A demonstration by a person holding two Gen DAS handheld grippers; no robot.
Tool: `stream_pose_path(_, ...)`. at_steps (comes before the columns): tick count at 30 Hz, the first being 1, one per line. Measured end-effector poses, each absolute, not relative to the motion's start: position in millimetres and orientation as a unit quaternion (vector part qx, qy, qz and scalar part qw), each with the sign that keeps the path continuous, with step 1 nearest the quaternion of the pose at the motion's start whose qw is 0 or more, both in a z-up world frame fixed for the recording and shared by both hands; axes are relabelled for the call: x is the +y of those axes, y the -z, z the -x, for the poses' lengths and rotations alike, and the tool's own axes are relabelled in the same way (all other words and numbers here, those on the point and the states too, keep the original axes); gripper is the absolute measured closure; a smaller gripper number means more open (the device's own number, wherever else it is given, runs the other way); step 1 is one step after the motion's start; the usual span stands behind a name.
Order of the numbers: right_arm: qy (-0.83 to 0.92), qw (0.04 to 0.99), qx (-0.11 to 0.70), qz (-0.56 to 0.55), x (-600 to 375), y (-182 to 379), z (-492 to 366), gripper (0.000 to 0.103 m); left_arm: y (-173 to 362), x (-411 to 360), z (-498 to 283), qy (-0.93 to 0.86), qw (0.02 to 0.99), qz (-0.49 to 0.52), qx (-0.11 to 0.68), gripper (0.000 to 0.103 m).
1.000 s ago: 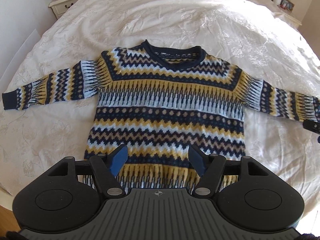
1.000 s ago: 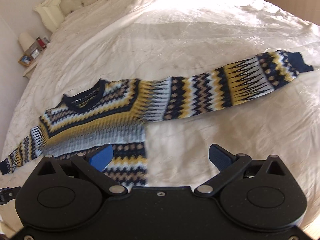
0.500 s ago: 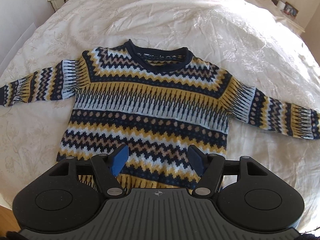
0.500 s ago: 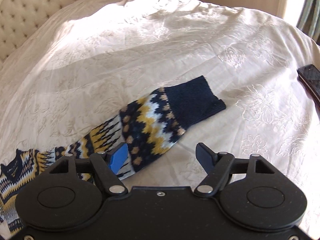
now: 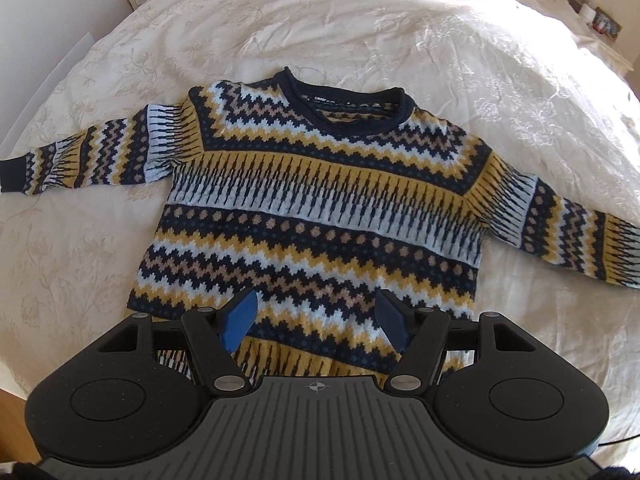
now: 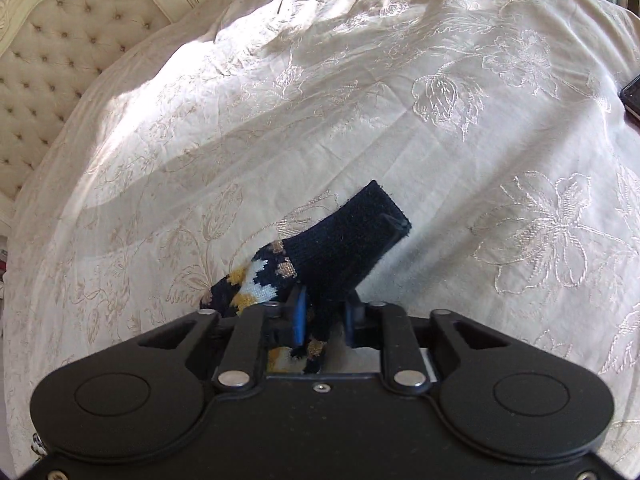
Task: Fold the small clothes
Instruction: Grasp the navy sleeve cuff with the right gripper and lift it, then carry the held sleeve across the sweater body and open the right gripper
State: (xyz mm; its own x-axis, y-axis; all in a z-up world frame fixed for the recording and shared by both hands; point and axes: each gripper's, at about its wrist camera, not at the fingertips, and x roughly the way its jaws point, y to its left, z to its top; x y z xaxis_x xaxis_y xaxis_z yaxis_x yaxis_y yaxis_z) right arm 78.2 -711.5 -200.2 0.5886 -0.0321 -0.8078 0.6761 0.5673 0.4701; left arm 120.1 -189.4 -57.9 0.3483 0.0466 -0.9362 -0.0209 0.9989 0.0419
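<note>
step: sleeve fold begun | right gripper (image 6: 323, 314) clamped on sweater cuff (image 6: 352, 224) | left gripper (image 5: 316, 318) held agape | next: cuff to be carried across sweater (image 5: 320, 208)

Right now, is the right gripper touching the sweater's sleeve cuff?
Touching. The right wrist view shows the right gripper shut with the sleeve cuff pinched between its blue pads, fabric bunching up from the jaws.
</note>
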Motion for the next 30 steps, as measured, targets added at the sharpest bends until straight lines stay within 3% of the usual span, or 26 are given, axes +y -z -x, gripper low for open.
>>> stream_pose_path(11,0.148,0.856,0.346,-0.356,-645,124,-104,0.090,64,-153,-117,0.000,0.827,0.012,0.562,0.039)
stream_pose_path(20,0.041,0.896,0.325,-0.299,-506,62,-146,0.090,71,-105,-121,0.041,0.834,-0.025,0.550,0.039)
stream_pose_path(30,-0.066,0.890,0.345,-0.292,-339,64,-225,0.090,79,14,-131,0.033,0.833,0.020,0.552,0.039)
